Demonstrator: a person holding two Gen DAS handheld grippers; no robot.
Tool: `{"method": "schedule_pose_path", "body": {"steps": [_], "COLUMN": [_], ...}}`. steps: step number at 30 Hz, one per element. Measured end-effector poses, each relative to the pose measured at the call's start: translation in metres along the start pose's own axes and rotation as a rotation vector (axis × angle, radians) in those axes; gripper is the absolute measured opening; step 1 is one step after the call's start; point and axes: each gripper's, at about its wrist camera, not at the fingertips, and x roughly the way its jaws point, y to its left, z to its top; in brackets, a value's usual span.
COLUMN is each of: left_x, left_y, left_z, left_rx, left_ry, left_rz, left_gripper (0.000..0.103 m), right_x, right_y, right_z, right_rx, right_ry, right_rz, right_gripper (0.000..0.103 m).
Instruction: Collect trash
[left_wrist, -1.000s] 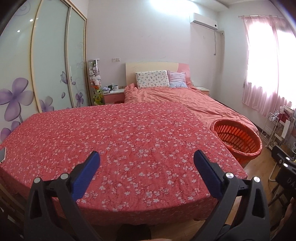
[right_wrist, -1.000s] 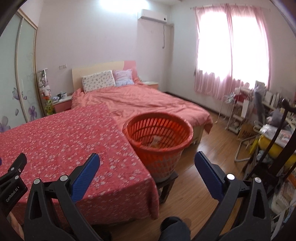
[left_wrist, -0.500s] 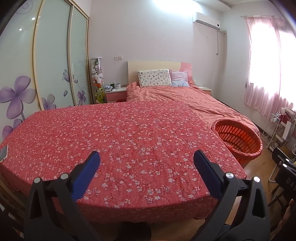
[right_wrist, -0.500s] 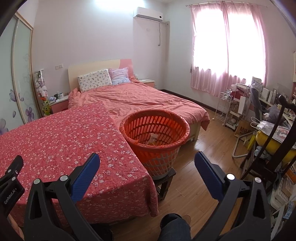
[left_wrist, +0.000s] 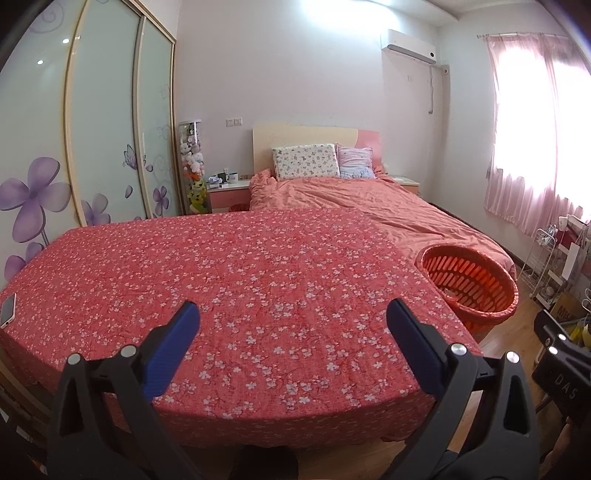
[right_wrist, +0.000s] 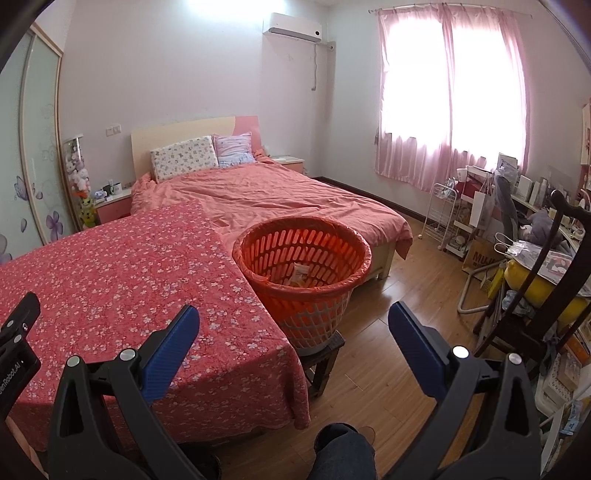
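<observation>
An orange plastic basket (right_wrist: 303, 254) with a liner stands on a low stool by the right corner of the table; it also shows in the left wrist view (left_wrist: 469, 280). Some wrappers (right_wrist: 301, 273) lie at its bottom. My left gripper (left_wrist: 291, 332) is open and empty above the near edge of the table with the red flowered cloth (left_wrist: 240, 280). My right gripper (right_wrist: 293, 334) is open and empty, near the table's right corner, short of the basket.
A phone (left_wrist: 8, 309) lies on the table's far left edge. A bed (right_wrist: 280, 195) stands behind the table. A chair and cluttered shelves (right_wrist: 535, 251) fill the right side. Wooden floor (right_wrist: 399, 302) lies right of the basket. A knee (right_wrist: 343, 454) shows below.
Both grippers have drawn back and risen a little, so the table and basket look farther off. Both jaws stay open and empty.
</observation>
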Motion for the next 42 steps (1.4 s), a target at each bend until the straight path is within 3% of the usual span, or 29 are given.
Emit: {"method": "schedule_pose_path", "body": {"steps": [42], "left_x": [-0.0023], "left_y": [0.0008], "left_z": [0.0029], "left_rx": [-0.009], "left_ry": [-0.016], "left_rz": [0.014], "left_gripper": [0.099], "right_x": [-0.0008], "right_y": [0.0026], "right_z": [0.0016], "right_rx": [0.002], "right_ry": [-0.006], "right_rz": [0.010], "right_gripper": [0.101]}}
